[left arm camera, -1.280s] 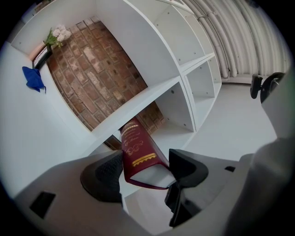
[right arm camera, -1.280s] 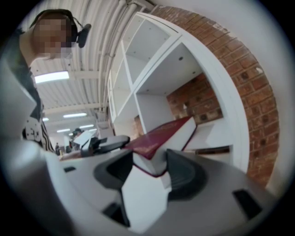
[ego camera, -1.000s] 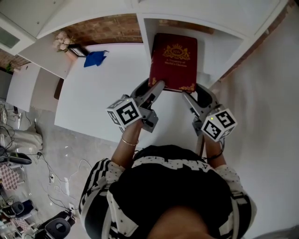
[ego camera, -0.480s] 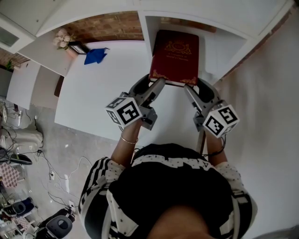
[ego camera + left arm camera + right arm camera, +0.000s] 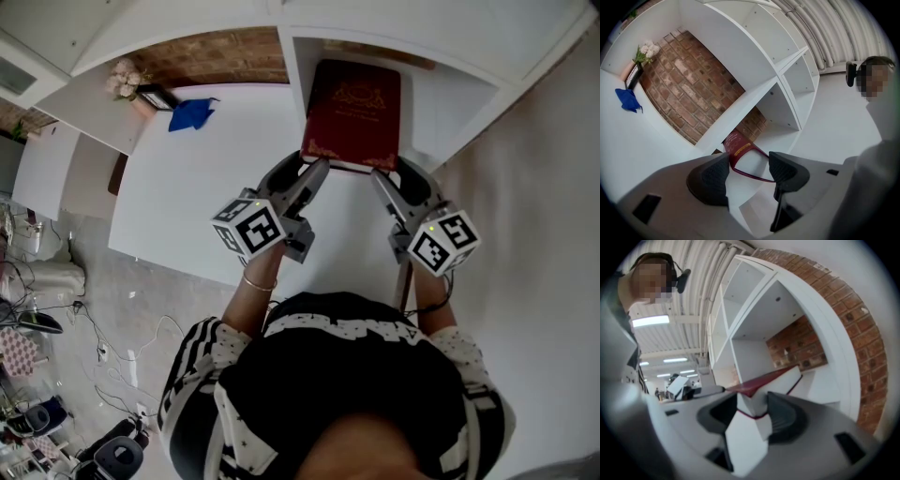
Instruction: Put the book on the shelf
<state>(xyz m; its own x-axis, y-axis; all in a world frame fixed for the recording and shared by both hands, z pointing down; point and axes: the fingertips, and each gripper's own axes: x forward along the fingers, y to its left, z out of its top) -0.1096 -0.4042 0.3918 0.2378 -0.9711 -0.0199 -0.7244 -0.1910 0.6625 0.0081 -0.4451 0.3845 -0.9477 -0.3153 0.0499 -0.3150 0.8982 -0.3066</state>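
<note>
Up at the shelf mouth, head view: shows the book (image 5: pixel 354 112) lying flat, dark red cover up, far end inside the right-hand compartment of the white shelf (image 5: pixel 431 103), near edge jutting out over the white table (image 5: pixel 206 187). Places the left gripper (image 5: pixel 307 169) at the book's near left corner and the right gripper (image 5: pixel 389 173) at its near right corner, both pointing level toward the shelf. Takes in a blue cloth (image 5: pixel 192 114) and a small bunch of flowers (image 5: pixel 122 80) farther left, by a brick wall (image 5: pixel 216 56).

Left gripper view: looks along the left gripper (image 5: pixel 749 171), clamped on the book's (image 5: pixel 738 145) corner, one pad against each cover, after closing in a little just now. Catches the shelf (image 5: pixel 740 61) behind.

Right gripper view: finds the right gripper (image 5: pixel 752 413) clenched on the book (image 5: pixel 761 380), white page edges filling the gap between the pads, after narrowing slightly. Shows the shelf (image 5: pixel 754 319) compartment beyond.
</note>
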